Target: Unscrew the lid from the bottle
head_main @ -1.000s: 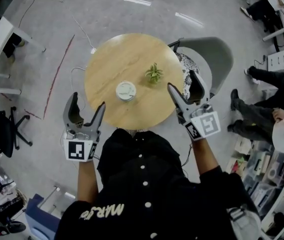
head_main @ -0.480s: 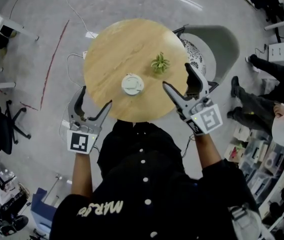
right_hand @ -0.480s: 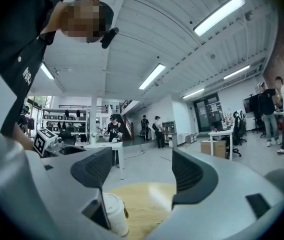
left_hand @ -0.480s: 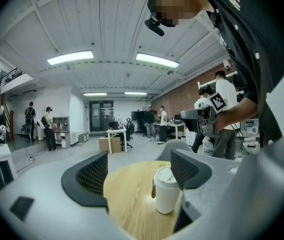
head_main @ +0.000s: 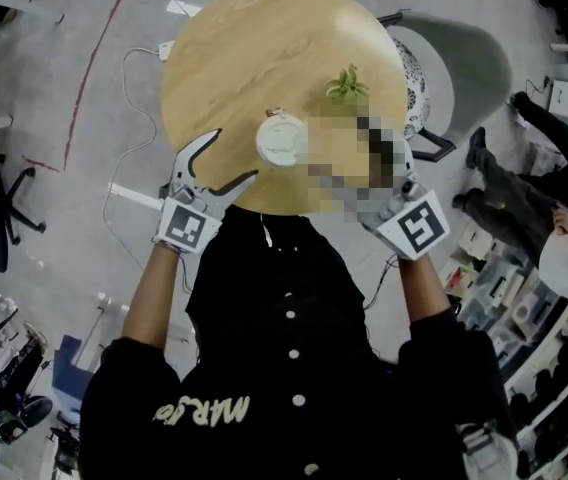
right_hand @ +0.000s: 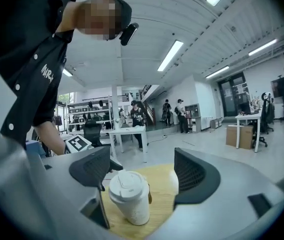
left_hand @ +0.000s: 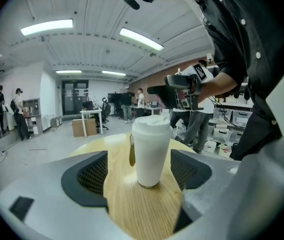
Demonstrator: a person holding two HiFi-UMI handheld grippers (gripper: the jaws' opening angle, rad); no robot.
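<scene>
A white bottle with a white lid stands upright near the front of the round wooden table. My left gripper is open just left of it, over the table's edge. In the left gripper view the bottle stands ahead between the jaws, untouched. Of my right gripper only the marker cube shows in the head view; a mosaic patch hides its jaws. In the right gripper view the bottle stands low between the wide jaws, which have just been opening, and nothing presses on it.
A small green plant sits on the table behind and right of the bottle. A grey chair stands at the table's right. A white cable lies on the floor to the left. People sit at the right.
Both grippers have come down and inward, from in front of the table to either side of the bottle. The left one now reaches over the table's edge.
</scene>
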